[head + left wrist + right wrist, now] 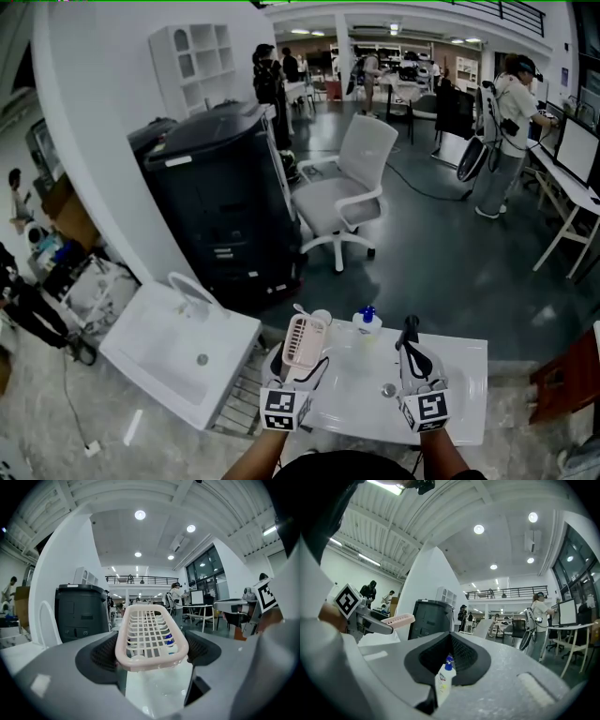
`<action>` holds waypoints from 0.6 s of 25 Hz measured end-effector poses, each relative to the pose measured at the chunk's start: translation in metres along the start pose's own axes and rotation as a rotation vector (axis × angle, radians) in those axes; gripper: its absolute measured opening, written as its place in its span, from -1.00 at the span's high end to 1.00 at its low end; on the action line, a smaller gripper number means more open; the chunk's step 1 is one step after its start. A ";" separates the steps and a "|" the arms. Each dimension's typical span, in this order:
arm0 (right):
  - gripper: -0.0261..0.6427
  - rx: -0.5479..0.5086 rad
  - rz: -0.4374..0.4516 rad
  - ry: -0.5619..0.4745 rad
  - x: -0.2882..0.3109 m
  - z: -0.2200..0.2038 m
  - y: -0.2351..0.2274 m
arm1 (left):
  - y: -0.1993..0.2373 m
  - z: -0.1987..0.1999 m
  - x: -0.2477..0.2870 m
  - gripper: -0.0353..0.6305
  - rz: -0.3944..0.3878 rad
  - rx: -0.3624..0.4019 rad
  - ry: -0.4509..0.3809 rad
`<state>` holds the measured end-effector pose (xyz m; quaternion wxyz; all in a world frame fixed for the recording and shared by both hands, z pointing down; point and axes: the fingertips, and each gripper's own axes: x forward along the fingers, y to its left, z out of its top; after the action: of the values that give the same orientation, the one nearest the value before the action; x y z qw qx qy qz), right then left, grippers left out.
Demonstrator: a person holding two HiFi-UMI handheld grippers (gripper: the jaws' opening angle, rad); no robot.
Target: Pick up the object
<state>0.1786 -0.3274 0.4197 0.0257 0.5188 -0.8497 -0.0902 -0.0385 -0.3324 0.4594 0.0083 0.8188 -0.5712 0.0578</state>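
Pink slotted basket sits at lower centre of the head view, clamped by its near short end in the left gripper and jutting ahead of the jaws above the white basin; this end grip probably keeps it level and clear of the rim. The right gripper (jaws drawn together on nothing) hangs to its right, likely held aside, with a blue-capped bottle between them.

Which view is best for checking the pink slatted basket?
Left gripper view: the basket fills the centre, clamped between the jaws of the left claw, with its slats clear. Head view shows it small, from above. Right gripper view catches only its side edge, far left.
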 end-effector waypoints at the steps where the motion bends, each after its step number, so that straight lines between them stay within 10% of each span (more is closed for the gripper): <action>1: 0.92 -0.016 0.008 0.000 0.001 0.000 0.002 | 0.000 0.001 0.001 -0.50 -0.003 0.003 -0.005; 15: 0.92 -0.038 0.027 0.007 0.001 -0.003 0.011 | -0.009 -0.001 0.004 -0.50 -0.023 -0.002 -0.012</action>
<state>0.1694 -0.3237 0.4241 0.0399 0.5070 -0.8547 -0.1041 -0.0285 -0.3327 0.4617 0.0063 0.8257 -0.5617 0.0522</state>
